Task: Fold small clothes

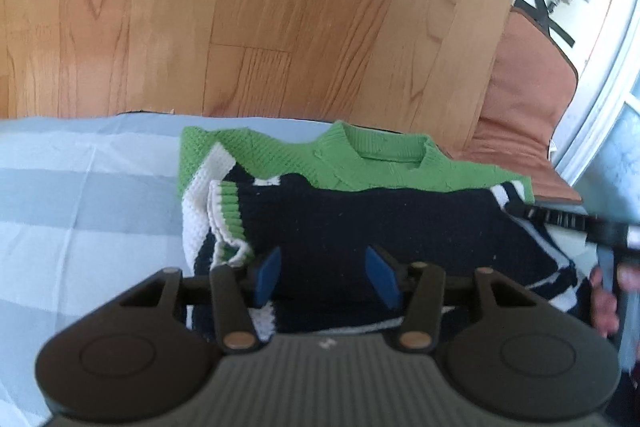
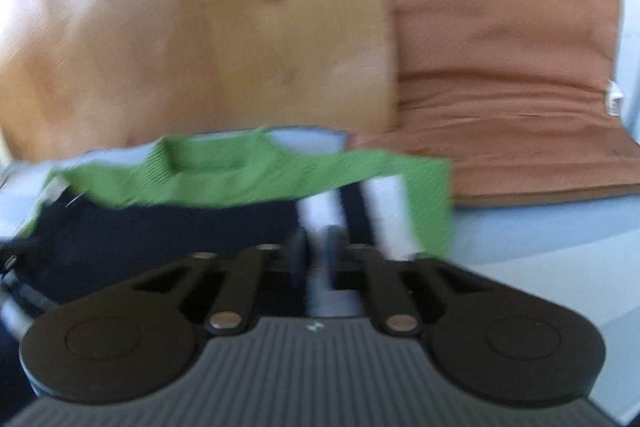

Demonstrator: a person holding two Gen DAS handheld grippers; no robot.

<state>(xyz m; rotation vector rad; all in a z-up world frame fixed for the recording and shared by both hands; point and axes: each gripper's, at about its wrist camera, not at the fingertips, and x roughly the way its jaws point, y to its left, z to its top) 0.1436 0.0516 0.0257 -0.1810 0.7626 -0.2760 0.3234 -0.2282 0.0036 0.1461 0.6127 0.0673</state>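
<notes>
Left wrist view: left gripper (image 1: 324,271) hangs low over the dark middle of the sweater (image 1: 360,223), jaws apart w/ nothing between the blue pads (image 1: 267,277). Prob. positioned there to pick a grab point on the navy panel or pin it while the other side gets folded.

Right gripper (image 2: 318,259) sits at the sweater's right edge; in its own blurry view the jaws look nearly together around a white stripe, but can't tell if fabric is actually pinched. In the left view it enters from 3 o'clock, fingers laid over the striped edge.

Sweater lies on the blue-grey checked bedding (image 1: 88,179), roughly centre frame. Knit, green collar and shoulders toward 12 o'clock, navy body w/ white stripes below. One sleeve is already tucked over the body at 9 o'clock, its green/white ribbed cuff (image 1: 226,205) showing. Partly folded, still lumpy. Brown cushion (image 1: 528,99) at 2 o'clock, beyond the bedding.
</notes>
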